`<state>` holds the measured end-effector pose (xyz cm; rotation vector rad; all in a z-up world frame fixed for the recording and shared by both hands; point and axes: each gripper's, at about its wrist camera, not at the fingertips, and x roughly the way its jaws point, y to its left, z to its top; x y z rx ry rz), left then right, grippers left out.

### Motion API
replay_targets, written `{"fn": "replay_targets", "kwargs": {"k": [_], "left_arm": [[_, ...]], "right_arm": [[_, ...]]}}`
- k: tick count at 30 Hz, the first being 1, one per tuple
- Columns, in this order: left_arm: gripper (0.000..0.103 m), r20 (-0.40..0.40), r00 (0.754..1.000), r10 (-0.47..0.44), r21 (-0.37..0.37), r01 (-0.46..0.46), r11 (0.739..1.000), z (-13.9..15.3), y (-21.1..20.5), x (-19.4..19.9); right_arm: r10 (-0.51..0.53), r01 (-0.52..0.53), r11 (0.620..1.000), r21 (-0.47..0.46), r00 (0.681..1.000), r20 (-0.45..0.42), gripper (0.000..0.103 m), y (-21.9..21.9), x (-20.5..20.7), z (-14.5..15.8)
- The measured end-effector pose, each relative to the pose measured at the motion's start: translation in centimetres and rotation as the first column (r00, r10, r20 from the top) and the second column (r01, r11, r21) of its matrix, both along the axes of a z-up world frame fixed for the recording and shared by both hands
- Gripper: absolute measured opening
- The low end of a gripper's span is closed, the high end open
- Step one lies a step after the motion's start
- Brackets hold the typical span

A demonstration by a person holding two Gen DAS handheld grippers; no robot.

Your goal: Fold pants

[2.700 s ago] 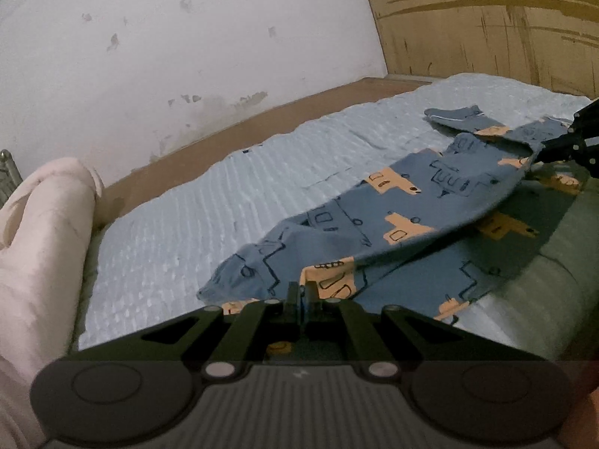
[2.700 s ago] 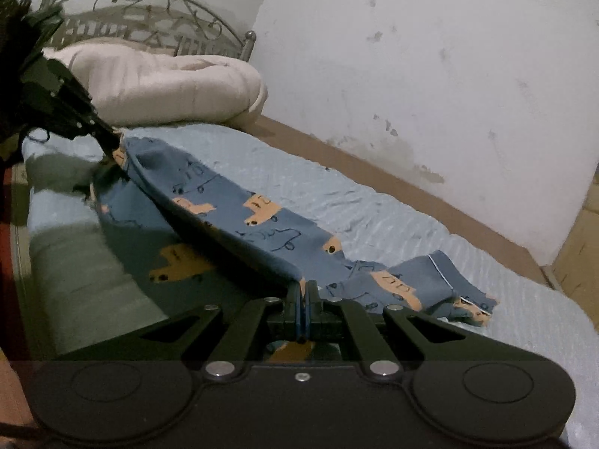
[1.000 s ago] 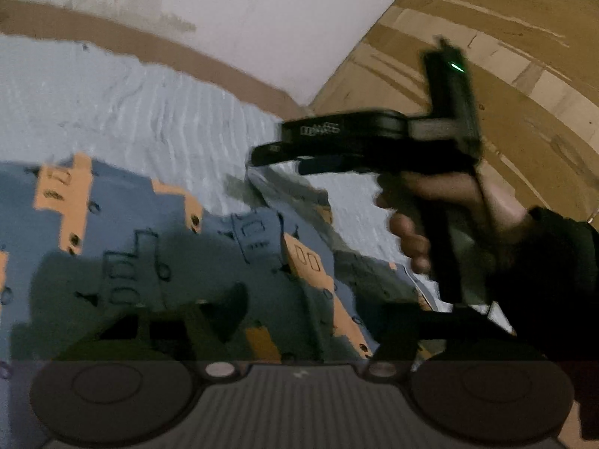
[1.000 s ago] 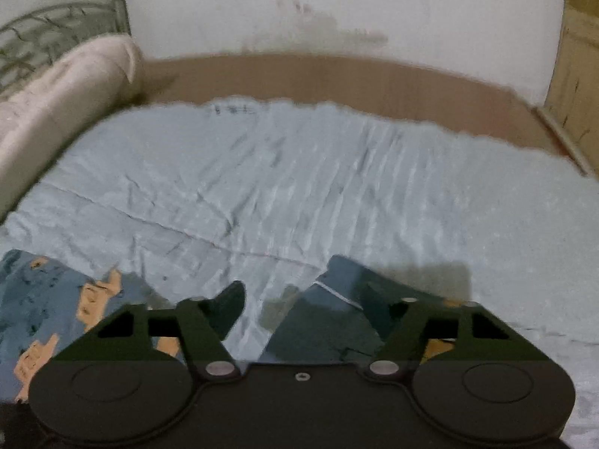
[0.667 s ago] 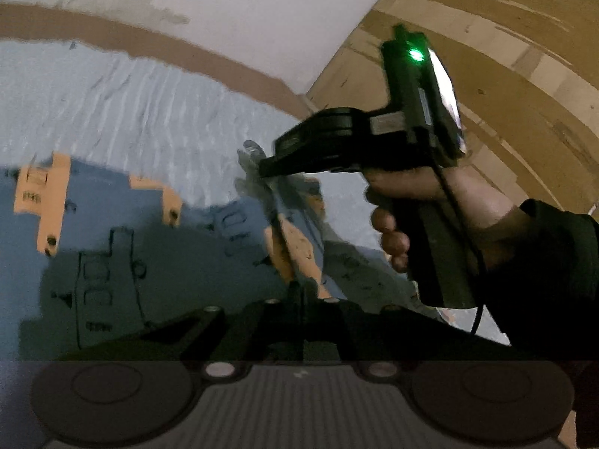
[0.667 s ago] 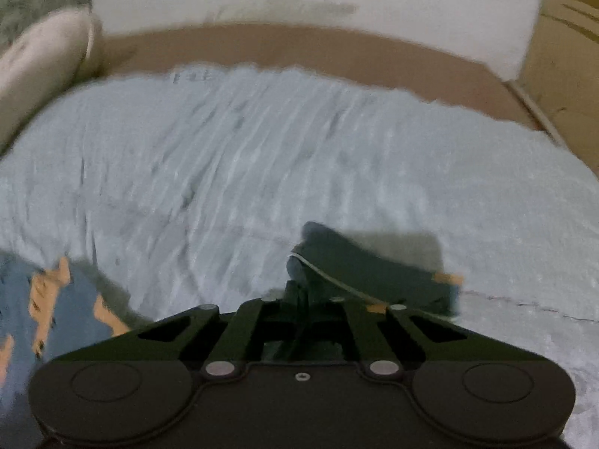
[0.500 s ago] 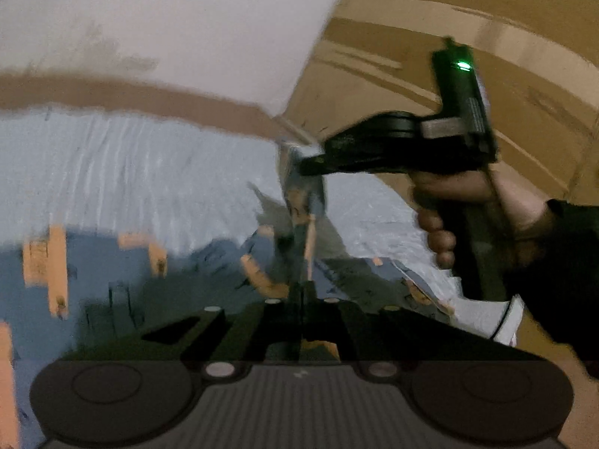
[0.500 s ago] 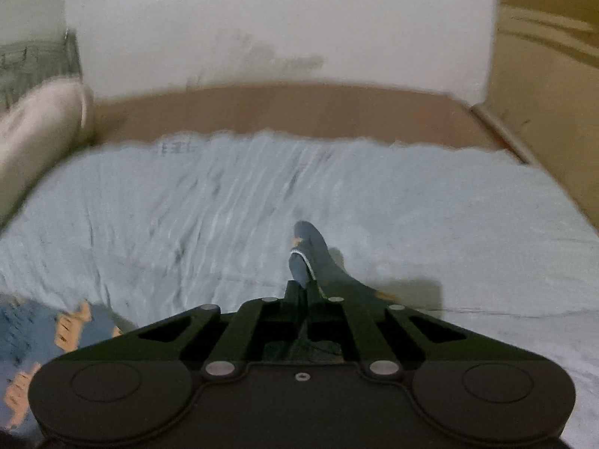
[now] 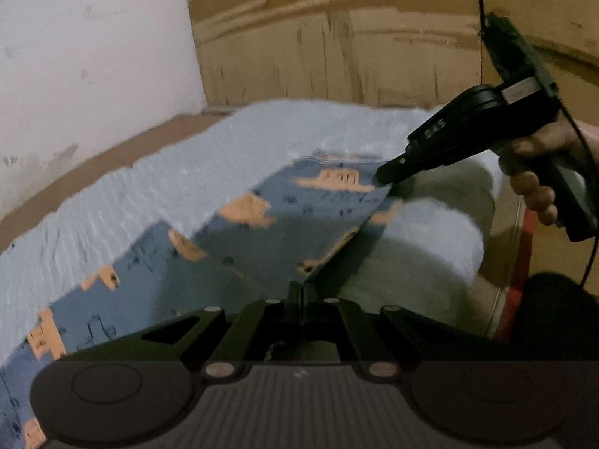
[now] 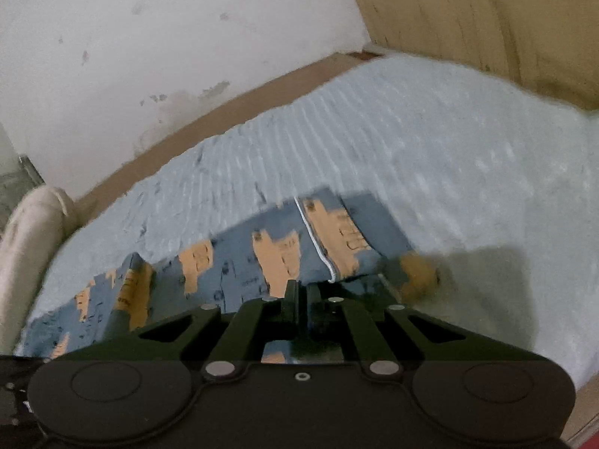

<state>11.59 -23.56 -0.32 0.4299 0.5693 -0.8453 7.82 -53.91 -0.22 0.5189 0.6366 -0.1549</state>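
The pants [image 9: 262,232] are blue with orange truck prints and lie on a light blue bedspread [image 9: 149,194]. My left gripper [image 9: 299,292] is shut on the near edge of the pants' end and holds it lifted. My right gripper [image 9: 385,177] shows in the left wrist view, shut on the far corner of the same end. In the right wrist view my right gripper [image 10: 301,292] pinches the cuff, and the pants [image 10: 232,265] stretch away to the left over the bedspread [image 10: 411,149].
A white wall [image 10: 149,37] and brown bed frame edge [image 10: 232,108] run along the far side. A wooden wardrobe [image 9: 355,37] stands past the foot of the bed. A cream pillow [image 10: 26,239] lies at the left.
Both grippers were open over the pants' end, then shut on it. They have lifted and pulled it taut, and both views have swung toward the foot of the bed.
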Motion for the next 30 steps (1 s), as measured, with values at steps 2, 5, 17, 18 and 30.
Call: {"fn": "replay_targets", "kwargs": {"k": [2, 5, 17, 18, 30], "left_arm": [[0.000, -0.010, 1.000, 0.008, 0.008, -0.008, 1.000, -0.2, 0.0, -0.1], [0.000, -0.022, 1.000, 0.022, 0.003, -0.022, 1.000, -0.1, 0.0, 0.0], [0.000, 0.024, 0.999, 0.027, -0.038, -0.027, 0.999, 0.9, -1.2, -0.4], [0.000, 0.018, 1.000, 0.021, -0.035, -0.020, 0.999, 0.8, -1.4, -0.3], [0.073, -0.086, 0.991, 0.102, -0.110, -0.111, 0.988, 0.6, 0.1, 0.3]], "right_arm": [[-0.018, 0.016, 0.998, 0.053, 0.999, 0.027, 0.019, -0.2, -0.3, -0.8], [-0.049, 0.039, 0.992, 0.124, 0.996, 0.081, 0.036, -1.1, -0.2, -1.4], [-0.162, 0.149, 0.985, 0.092, 0.973, 0.164, 0.004, -4.4, 1.8, 0.3], [-0.168, 0.160, 0.985, 0.061, 0.972, 0.167, 0.004, -4.3, 1.3, 0.5], [-0.153, 0.176, 0.957, -0.231, 0.982, 0.115, 0.042, -2.8, 0.0, -1.5]]}}
